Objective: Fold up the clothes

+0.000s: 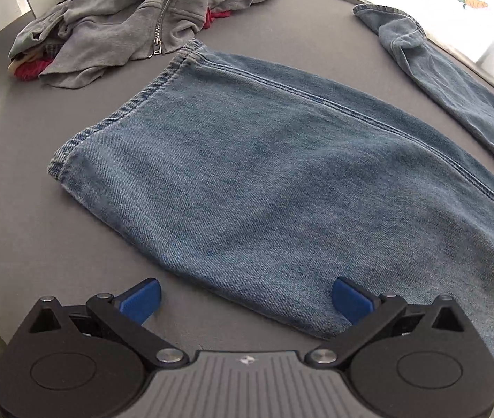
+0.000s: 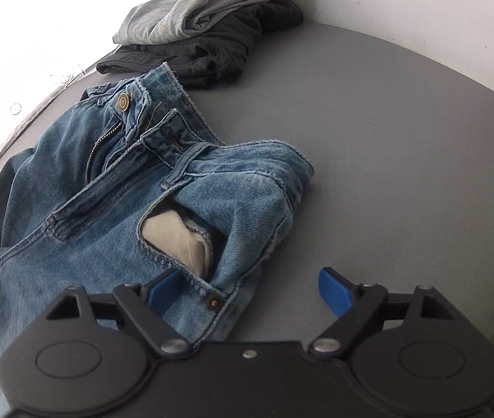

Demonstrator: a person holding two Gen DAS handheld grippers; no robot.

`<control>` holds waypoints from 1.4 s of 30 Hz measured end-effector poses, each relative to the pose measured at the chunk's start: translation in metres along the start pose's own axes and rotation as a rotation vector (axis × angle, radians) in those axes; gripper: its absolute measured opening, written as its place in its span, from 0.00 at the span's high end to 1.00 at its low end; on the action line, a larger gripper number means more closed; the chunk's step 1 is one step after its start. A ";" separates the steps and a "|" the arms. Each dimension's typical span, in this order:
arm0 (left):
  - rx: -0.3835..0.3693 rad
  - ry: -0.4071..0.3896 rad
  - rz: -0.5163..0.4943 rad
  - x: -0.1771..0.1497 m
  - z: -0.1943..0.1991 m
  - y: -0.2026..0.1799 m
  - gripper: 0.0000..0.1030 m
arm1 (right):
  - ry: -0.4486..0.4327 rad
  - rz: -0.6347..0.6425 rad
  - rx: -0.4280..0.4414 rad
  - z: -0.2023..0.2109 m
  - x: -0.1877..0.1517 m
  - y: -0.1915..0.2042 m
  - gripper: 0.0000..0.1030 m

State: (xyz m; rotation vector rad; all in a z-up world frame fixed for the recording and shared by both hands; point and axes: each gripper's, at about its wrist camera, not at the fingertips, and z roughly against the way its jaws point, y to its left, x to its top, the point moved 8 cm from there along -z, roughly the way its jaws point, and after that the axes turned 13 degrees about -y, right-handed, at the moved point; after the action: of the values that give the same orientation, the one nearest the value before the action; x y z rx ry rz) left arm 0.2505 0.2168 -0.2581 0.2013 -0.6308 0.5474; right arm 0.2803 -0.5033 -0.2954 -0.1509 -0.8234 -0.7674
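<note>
The left gripper (image 1: 245, 301) hovers low over the near edge of one leg of the jeans (image 1: 281, 181), jaws spread wide and holding nothing. Its left pad sits over the bare grey table (image 1: 20, 209); its right pad (image 1: 351, 297) is over, or possibly just touching, the denim's near edge, though the angle does not settle contact. This leg lies flat, its hem (image 1: 121, 111) toward the far left. The other leg (image 1: 449, 83) lies well apart at the far right, along the table edge, its end crumpled. Behind the hem, an unfolded pile of clothes is topped by a grey zip hoodie (image 1: 124, 24), with red fabric (image 1: 30, 69) showing beneath it.

The right gripper (image 2: 250, 292) is at the waist end of the jeans (image 2: 72, 209), jaws also wide and gripping nothing. Its left pad (image 2: 165, 291) lies against the denim beside the front pocket, where pale lining (image 2: 177, 240) shows in the opening; its right pad (image 2: 334, 291) is over bare table (image 2: 403, 174). The waistband is rumpled and open, the metal button (image 2: 122, 100) and zip exposed. Beyond the waistband sits a stack (image 2: 205, 31) of folded clothes, grey on top of dark.
</note>
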 end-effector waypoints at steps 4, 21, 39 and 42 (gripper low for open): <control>-0.005 0.004 -0.010 0.002 -0.001 0.003 0.00 | -0.042 0.154 0.105 0.008 0.006 0.032 0.78; 0.046 -0.038 0.209 0.029 -0.007 0.094 0.01 | 0.005 0.135 -0.008 0.012 0.016 0.016 0.74; 0.214 -0.097 0.259 0.069 0.003 0.136 0.93 | -0.137 0.174 -0.029 0.065 0.033 0.044 0.81; 0.246 -0.073 0.164 0.049 -0.015 0.132 0.89 | -0.029 0.223 -0.082 0.038 0.006 0.039 0.79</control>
State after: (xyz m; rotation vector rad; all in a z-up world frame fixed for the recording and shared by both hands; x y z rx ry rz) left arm 0.2196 0.3539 -0.2379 0.4048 -0.6538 0.7793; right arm 0.2863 -0.4630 -0.2588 -0.3222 -0.7883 -0.5897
